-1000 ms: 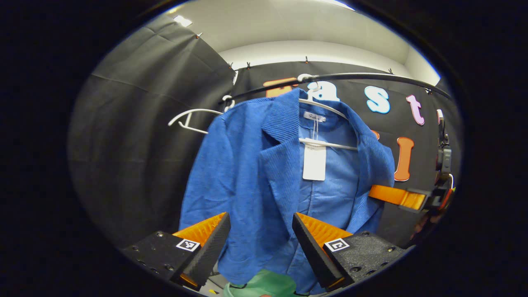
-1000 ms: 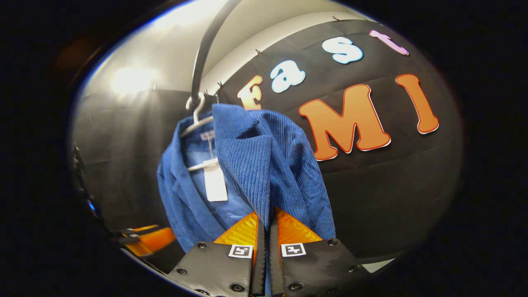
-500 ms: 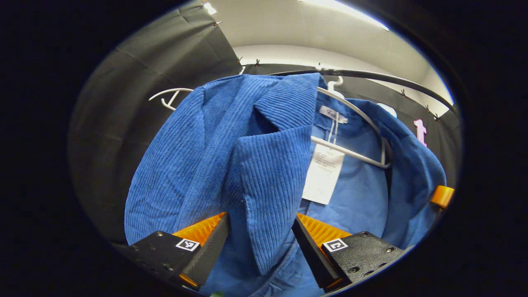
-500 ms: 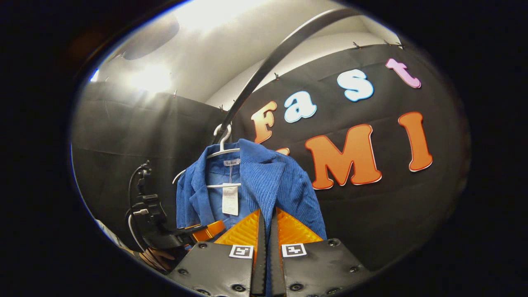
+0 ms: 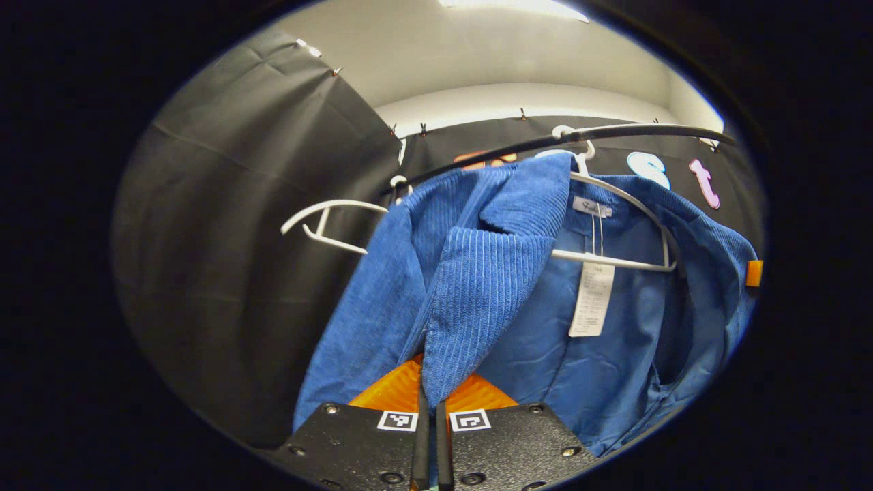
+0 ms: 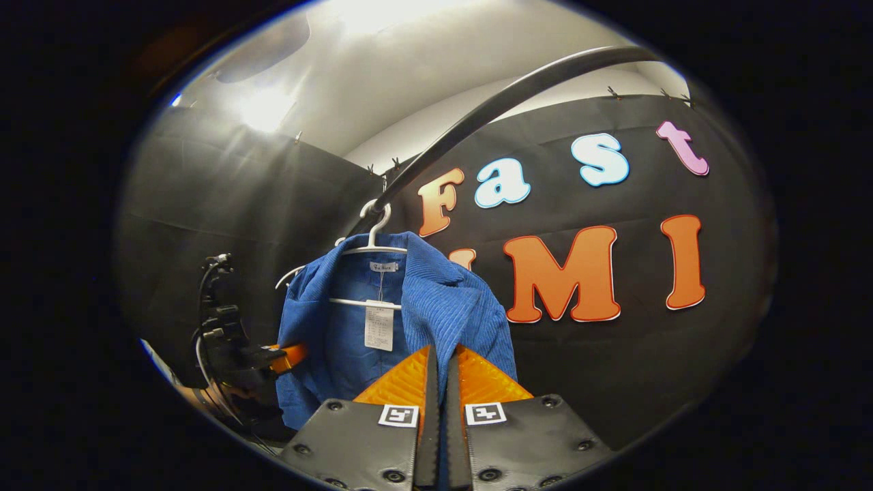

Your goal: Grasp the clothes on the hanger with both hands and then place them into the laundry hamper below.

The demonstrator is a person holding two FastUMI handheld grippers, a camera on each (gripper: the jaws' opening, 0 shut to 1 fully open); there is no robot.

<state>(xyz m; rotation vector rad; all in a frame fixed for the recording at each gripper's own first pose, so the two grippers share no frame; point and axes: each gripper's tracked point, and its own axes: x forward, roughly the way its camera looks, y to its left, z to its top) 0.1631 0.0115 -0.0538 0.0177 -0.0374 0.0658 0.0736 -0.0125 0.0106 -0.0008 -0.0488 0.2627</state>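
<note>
Both grippers are pinching the blue corduroy jacket (image 5: 477, 286), which hangs on a white hanger (image 5: 624, 204) hooked over the black rail (image 5: 614, 133). At the bottom of the left gripper view, the left gripper (image 5: 430, 409) has its fingers pressed together on the tip of the lapel. The right gripper (image 6: 442, 382) clamps the jacket's other front edge in the same way. A white paper tag (image 5: 592, 300) dangles inside the collar. A second, bare white hanger (image 5: 327, 218) hangs on the rail beside the jacket.
</note>
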